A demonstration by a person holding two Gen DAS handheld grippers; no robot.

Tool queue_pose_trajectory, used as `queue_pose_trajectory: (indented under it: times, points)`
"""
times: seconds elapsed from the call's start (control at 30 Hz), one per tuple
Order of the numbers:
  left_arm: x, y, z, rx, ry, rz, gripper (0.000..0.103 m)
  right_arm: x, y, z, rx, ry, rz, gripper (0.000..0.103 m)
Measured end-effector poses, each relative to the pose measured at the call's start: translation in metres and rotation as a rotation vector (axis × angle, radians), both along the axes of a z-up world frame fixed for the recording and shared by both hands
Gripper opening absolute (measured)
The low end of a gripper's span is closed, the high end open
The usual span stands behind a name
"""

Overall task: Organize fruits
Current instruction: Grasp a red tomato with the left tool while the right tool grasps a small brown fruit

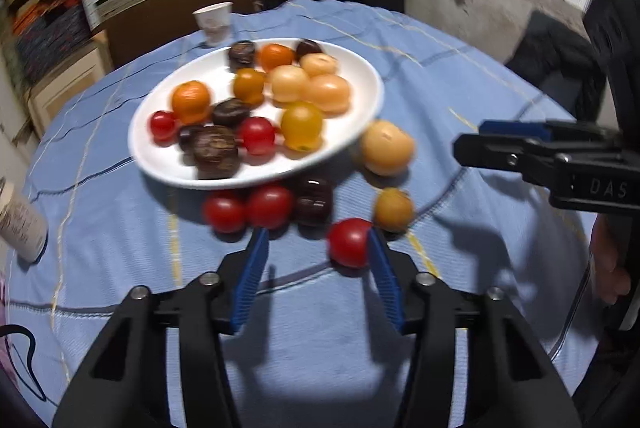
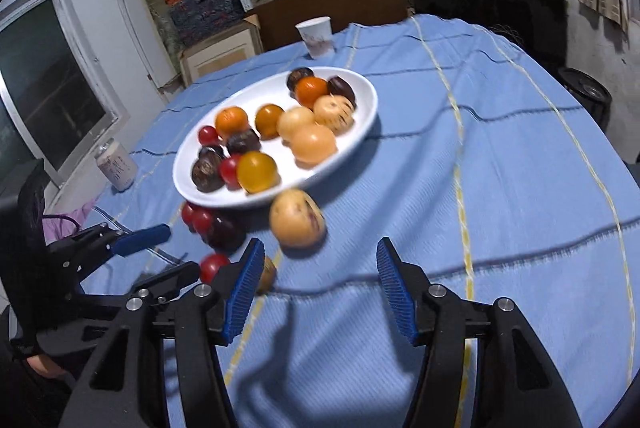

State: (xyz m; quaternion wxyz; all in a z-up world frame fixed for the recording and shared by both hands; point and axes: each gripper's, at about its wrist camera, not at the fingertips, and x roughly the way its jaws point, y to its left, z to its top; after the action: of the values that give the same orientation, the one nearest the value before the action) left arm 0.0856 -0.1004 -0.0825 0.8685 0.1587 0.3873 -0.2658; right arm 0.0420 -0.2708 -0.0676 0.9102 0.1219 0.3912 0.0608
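Note:
A white plate (image 1: 160,156) (image 2: 360,96) on the blue cloth holds several red, orange, yellow, pale and dark fruits. Loose on the cloth in front of it lie two red tomatoes (image 1: 224,214), a dark fruit (image 1: 314,200), a pale round fruit (image 1: 386,148) (image 2: 296,224) and a small yellow fruit (image 1: 394,210). My left gripper (image 1: 316,244) (image 2: 172,254) is open; a third red tomato (image 1: 350,242) (image 2: 214,266) rests against the inside of its right finger only. My right gripper (image 2: 320,248) (image 1: 472,144) is open and holds nothing, just short of the pale fruit.
A paper cup (image 1: 214,22) (image 2: 316,36) stands beyond the plate. A drinks can (image 1: 20,220) (image 2: 116,164) sits near the cloth's left edge. Shelves of stacked boards fill the back wall. A hand (image 1: 608,260) grips the right tool.

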Motion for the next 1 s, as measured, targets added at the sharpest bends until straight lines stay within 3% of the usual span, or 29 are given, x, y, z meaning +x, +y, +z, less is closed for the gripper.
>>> queue_pose_trajectory:
  times: [0.2,0.4,0.8,1.0]
  points:
    - [-0.005,-0.012,-0.005,0.000,0.006,-0.020,0.047,-0.006,0.000,-0.002,-0.009,-0.006,-0.003,0.059]
    - [-0.007,-0.019,-0.010,-0.023,0.040,-0.069,0.028,-0.008,-0.003,-0.002,-0.004,-0.012,-0.016,0.059]
    - [0.001,-0.009,-0.007,-0.124,0.086,-0.059,0.028,-0.006,0.002,-0.010,-0.014,0.013,0.003,0.059]
    - [0.005,-0.015,-0.014,-0.099,0.122,-0.069,0.032,-0.006,0.004,-0.010,-0.016,0.016,-0.001,0.059]
